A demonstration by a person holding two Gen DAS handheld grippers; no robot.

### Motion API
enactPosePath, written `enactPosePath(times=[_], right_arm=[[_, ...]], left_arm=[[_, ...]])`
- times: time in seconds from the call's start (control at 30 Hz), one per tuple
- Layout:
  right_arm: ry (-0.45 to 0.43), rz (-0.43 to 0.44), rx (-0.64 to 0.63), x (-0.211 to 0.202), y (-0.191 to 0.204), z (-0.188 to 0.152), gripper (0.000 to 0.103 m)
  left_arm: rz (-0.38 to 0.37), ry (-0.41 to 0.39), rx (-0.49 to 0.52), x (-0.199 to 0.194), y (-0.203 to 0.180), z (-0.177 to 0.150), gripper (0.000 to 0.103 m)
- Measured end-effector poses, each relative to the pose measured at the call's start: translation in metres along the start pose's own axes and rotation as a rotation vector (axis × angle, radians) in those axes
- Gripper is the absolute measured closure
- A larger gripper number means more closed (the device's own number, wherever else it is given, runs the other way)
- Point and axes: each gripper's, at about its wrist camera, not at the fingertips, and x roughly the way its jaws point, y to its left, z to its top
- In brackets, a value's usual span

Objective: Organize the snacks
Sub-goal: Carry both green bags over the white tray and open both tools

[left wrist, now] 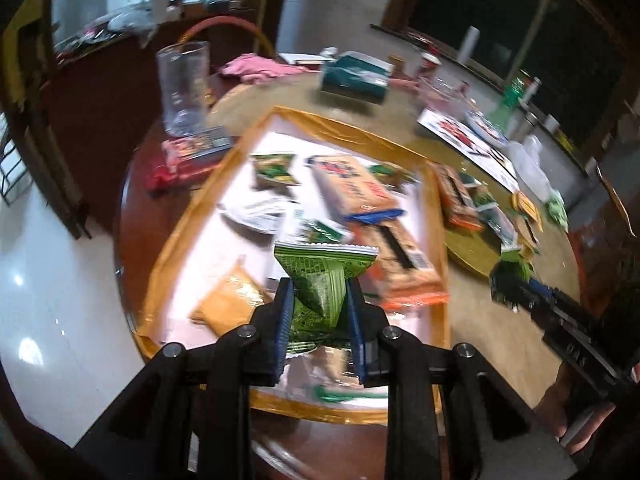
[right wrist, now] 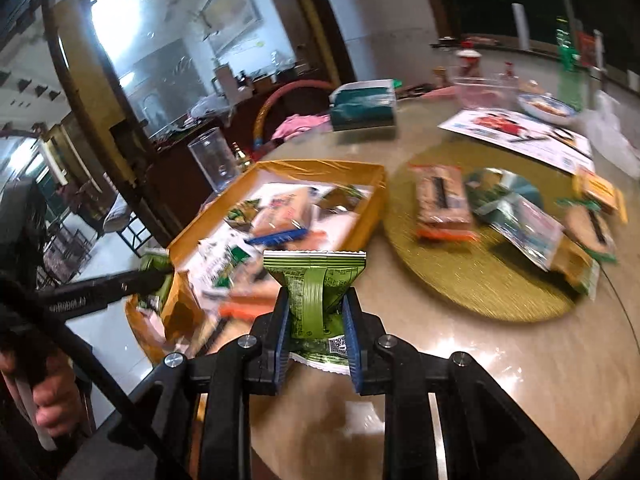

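Observation:
In the left wrist view my left gripper point(left wrist: 320, 286) is shut on a green snack packet point(left wrist: 324, 264), held above the near part of an orange-rimmed tray point(left wrist: 344, 128). The tray holds several orange and green snack packets. At that view's right edge, my right gripper point(left wrist: 514, 286) grips a second green packet point(left wrist: 510, 262). In the right wrist view my right gripper point(right wrist: 316, 294) pinches that green packet point(right wrist: 316, 268) over the table, just right of the tray point(right wrist: 376, 196). My left gripper point(right wrist: 158, 276) shows at the tray's left side.
A round gold mat point(right wrist: 480, 280) right of the tray carries several more snack packets. A clear tumbler point(left wrist: 182, 88), a teal tissue box point(left wrist: 356, 76), a pink cloth point(left wrist: 252, 66), a printed sheet point(right wrist: 520, 132) and bottles stand farther back. A person's hand point(right wrist: 52, 400) holds the left handle.

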Motion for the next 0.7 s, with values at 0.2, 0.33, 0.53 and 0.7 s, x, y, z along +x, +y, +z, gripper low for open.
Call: enactPosePath(times=[0.2, 0.33, 0.53, 0.7], right_arm=[[0.047, -0.031, 0.032, 0.056, 0.001, 0.042, 0.08], [0.084, -0.07, 0.024, 0.087, 0.001, 0.058, 0.08], [0.129, -0.092, 0.057, 0.112, -0.005, 0.064, 0.08], [0.126, -0.097, 0.051, 0.113, 0.001, 0.063, 0.077]], left_arm=[[0.0, 0.004, -0.064, 0.007, 0.034, 0.008, 0.076], [-0.022, 0.016, -0.113, 0.013, 0.054, 0.013, 0.076], [-0.027, 0.037, -0.102, 0.031, 0.059, 0.023, 0.076], [0.0, 0.047, -0.065, 0.046, 0.053, 0.025, 0.072]])
